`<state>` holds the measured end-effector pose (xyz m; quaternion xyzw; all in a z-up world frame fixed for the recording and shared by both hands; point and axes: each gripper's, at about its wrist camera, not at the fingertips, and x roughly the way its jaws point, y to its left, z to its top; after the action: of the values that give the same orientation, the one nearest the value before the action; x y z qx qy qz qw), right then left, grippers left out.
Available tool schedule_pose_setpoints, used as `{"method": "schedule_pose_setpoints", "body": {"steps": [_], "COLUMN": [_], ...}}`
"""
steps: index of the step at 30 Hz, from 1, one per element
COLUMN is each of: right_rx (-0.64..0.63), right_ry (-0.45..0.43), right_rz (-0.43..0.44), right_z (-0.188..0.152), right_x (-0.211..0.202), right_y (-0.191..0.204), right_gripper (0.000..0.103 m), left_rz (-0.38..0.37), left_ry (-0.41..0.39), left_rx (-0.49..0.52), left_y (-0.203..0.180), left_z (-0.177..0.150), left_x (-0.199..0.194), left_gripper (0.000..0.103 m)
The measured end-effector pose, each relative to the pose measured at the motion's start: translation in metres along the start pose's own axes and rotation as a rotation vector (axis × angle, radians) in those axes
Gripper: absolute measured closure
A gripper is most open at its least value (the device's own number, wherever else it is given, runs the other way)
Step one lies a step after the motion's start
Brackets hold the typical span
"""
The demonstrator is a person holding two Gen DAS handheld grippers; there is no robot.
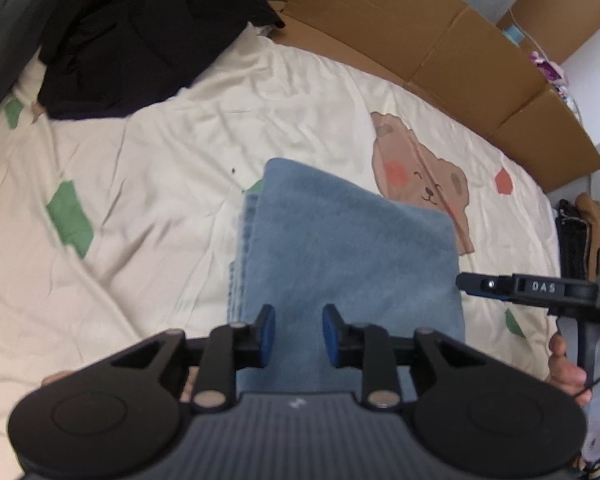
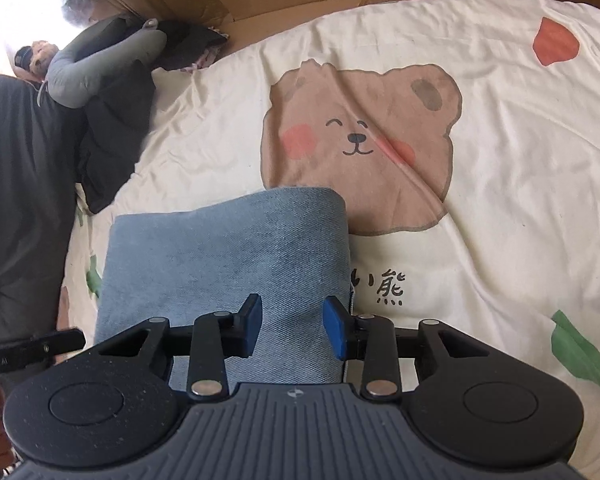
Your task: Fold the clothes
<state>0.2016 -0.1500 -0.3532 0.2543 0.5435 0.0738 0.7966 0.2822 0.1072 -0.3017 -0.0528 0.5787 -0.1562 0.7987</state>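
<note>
A folded blue denim garment (image 1: 340,240) (image 2: 228,248) lies flat on the cream bed cover, its layered edges showing on its left side in the left wrist view. My left gripper (image 1: 299,316) hovers over its near part with the blue pads apart and nothing pinched between them. My right gripper (image 2: 293,308) stands open over the garment's right near corner, the cloth showing in the gap below the pads. The right gripper's tip (image 1: 466,282) reaches in at the garment's right edge in the left wrist view. The left gripper's tip (image 2: 72,336) shows at the garment's left.
The cream bed cover (image 1: 140,168) carries a brown bear print (image 2: 360,140) just beyond the garment. Dark clothes (image 1: 140,40) and a grey garment (image 2: 100,64) are piled at the far left. Flattened cardboard (image 1: 420,32) lines the far edge. A hand (image 1: 568,368) holds the right gripper.
</note>
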Motion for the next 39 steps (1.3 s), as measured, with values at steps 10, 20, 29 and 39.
{"method": "schedule_pose_setpoints", "body": {"steps": [10,20,29,39], "right_rx": [-0.055,-0.097,-0.062,-0.112], "right_ry": [0.027,-0.014,-0.056,-0.029], "right_rz": [-0.046,-0.063,-0.048,-0.096], "right_z": [-0.008,-0.006,0.016,0.014], "right_x": [0.025,0.012,0.022,0.049], "right_y": [0.007,0.010,0.008,0.022], "right_gripper": [0.062,0.063,0.063,0.058], "left_rz": [0.049,0.114,0.116,0.127], "left_ry": [0.035,0.075,0.016,0.015], "left_rx": [-0.009,0.047,0.071,0.028], "left_y": [-0.010,-0.011,-0.017,-0.004], "left_z": [0.010,0.015,0.033,0.033], "left_x": [0.044,0.052,0.053,0.066], "left_gripper": [0.071,0.083,0.081,0.092]}}
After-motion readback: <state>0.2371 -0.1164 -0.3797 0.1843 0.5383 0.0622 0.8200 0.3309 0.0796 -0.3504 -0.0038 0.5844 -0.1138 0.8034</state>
